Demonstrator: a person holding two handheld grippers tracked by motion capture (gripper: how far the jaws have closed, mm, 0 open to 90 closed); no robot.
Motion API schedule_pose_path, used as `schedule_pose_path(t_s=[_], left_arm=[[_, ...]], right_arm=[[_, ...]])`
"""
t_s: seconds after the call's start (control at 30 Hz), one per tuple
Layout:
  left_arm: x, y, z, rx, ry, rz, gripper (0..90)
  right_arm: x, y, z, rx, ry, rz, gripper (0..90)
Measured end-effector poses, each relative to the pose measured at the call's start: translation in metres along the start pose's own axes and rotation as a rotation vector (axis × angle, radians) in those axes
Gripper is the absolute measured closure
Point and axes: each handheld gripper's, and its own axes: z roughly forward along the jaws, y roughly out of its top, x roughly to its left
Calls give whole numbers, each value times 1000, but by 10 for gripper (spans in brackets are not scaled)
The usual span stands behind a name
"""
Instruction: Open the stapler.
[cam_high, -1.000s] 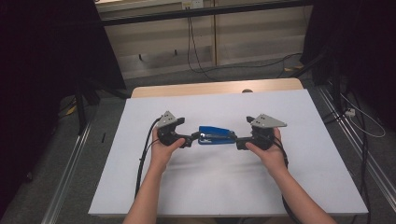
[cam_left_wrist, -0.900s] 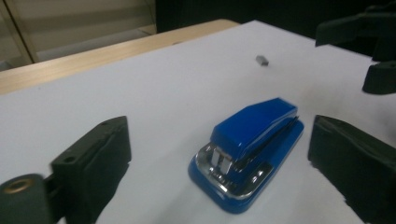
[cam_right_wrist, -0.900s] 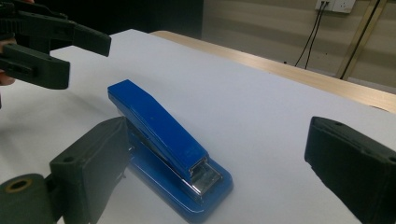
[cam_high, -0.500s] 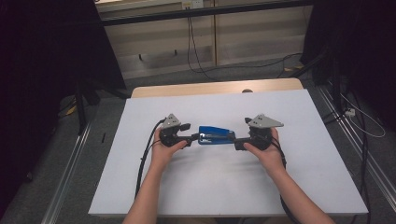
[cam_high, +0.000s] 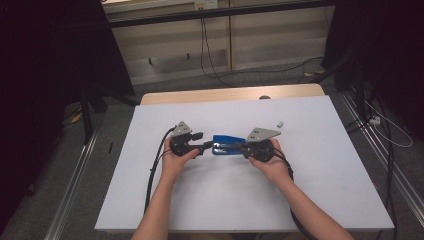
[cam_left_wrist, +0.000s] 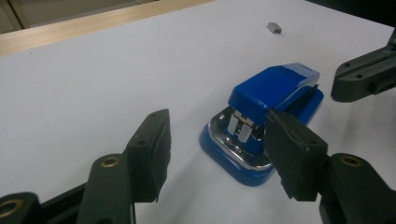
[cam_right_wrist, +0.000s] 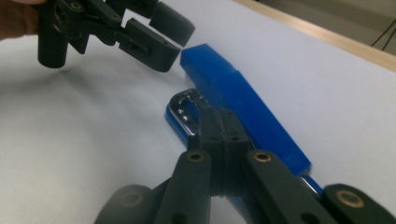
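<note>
Flanking one blue stapler (cam_high: 229, 145), two grippers, left gripper (cam_high: 202, 146) jaws open, just narrowed, right gripper (cam_right_wrist: 219, 126) jaws closed together, one small grey block (cam_high: 280, 123).

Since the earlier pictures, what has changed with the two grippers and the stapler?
The right gripper has just closed its jaws flat together and moved in along the blue stapler. The left gripper narrowed earlier but is open at the stapler's front end, gripping nothing. The stapler, table and small grey piece stayed.
</note>
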Motion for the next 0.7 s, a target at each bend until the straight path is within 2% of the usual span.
schedule_pose_path(t_s=[0.1,0.13,0.17,0.2,0.3,0.33,0.37,0.43,0.7], left_arm=[[1,-1,0,5,-17,-6,453],[1,-1,0,9,-23,-3,504],[1,-1,0,9,-23,-3,544],[1,-1,-1,12,-17,0,544],[1,-1,0,20,-24,4,652],[1,-2,0,26,-29,9,722],[1,-2,1,33,-32,4,722],[0,-3,3,37,-46,-7,791],[-1,-3,4,50,-67,-10,844]], right_arm=[[2,3,8,32,-1,-25,900],[3,4,16,46,6,-44,900],[3,4,16,46,6,-44,900],[4,5,19,52,4,-51,900],[6,7,27,67,-4,-67,900],[7,7,30,68,4,-67,900],[7,7,30,68,4,-67,900],[8,7,32,76,2,-82,900],[10,5,34,66,-4,-84,900]])
